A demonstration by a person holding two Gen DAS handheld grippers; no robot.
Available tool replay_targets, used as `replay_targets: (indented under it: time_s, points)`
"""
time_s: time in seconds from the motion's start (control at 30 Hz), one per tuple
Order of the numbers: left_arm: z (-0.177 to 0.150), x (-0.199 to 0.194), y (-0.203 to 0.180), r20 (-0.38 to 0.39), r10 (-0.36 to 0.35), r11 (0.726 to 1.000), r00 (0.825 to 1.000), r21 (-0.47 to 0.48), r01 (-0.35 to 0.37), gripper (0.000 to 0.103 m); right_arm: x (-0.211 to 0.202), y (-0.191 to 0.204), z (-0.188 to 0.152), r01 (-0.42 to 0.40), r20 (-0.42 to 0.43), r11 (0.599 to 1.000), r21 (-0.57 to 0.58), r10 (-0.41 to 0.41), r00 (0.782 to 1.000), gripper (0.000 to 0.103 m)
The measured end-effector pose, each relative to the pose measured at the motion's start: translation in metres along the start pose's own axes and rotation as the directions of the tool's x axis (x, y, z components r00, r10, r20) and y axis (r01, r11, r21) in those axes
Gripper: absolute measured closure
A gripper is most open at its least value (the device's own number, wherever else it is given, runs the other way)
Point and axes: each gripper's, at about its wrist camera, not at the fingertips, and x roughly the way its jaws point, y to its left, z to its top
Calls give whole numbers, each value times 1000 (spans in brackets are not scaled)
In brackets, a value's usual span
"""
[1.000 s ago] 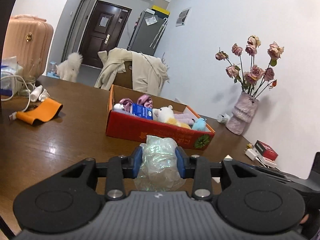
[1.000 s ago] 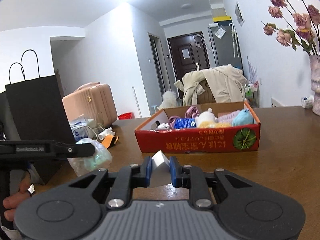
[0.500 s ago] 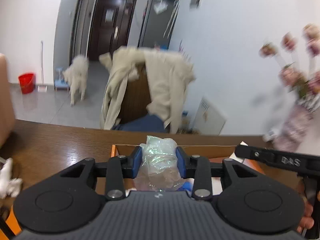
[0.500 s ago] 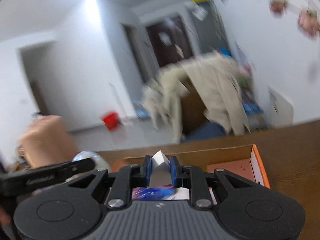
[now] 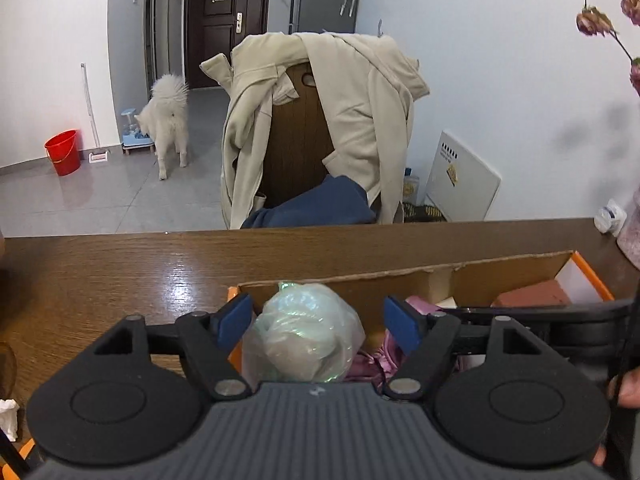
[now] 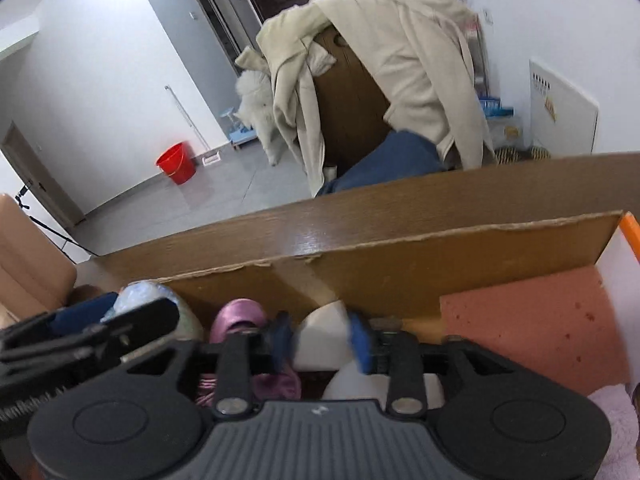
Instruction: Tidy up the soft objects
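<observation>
While a second ago both grippers clamped their loads short of the cardboard box (image 5: pixel 500 276), now they hang over it, jaws opening. The left gripper (image 5: pixel 320 322) has let go: the crumpled plastic bag (image 5: pixel 304 332) sits loose between the pads. The right gripper (image 6: pixel 320 338) brackets the white foam piece (image 6: pixel 324 336), contact unclear. Brown wooden table (image 5: pixel 120 272); draped chair (image 5: pixel 304 128) at upper centre.

A beige coat (image 5: pixel 352 92) drapes a chair, near a white dog (image 5: pixel 168 120) and red bucket (image 5: pixel 62 152).
</observation>
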Motion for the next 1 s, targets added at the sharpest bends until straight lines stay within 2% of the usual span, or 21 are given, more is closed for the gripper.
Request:
replay_targets:
  time_s: [0.1,0.23,0.47,0.6,0.8,0.9,1.0]
  points:
    - [3,-14,-2,20,18,1000,1000,3,-18,19,-26,12,3,42,20,997,-58,-41,999,44]
    - [15,-53,-3,37,-1,1000,999,-5,1,19,-76,18,15,57,65,994,-91,-51,997,43]
    - [24,-161,-21,104,-15,999,994,43,10,13,-192,19,17,96,154,983,-155,-72,985,28]
    - [10,-218,-30,134,17,997,991,71,-27,8,-257,5,-1,159,201,970,-181,-122,972,18]
    - [-14,-275,-46,175,59,995,983,64,-71,4,-315,-5,-40,186,232,967,-175,-143,962,16]
    - [-34,-296,-50,232,77,995,970,47,-90,2,-330,1,-67,205,261,956,-211,-147,954,16]
    - [-68,-321,-56,315,101,994,944,5,-108,0,-344,7,-98,246,319,940,-236,-164,934,15]
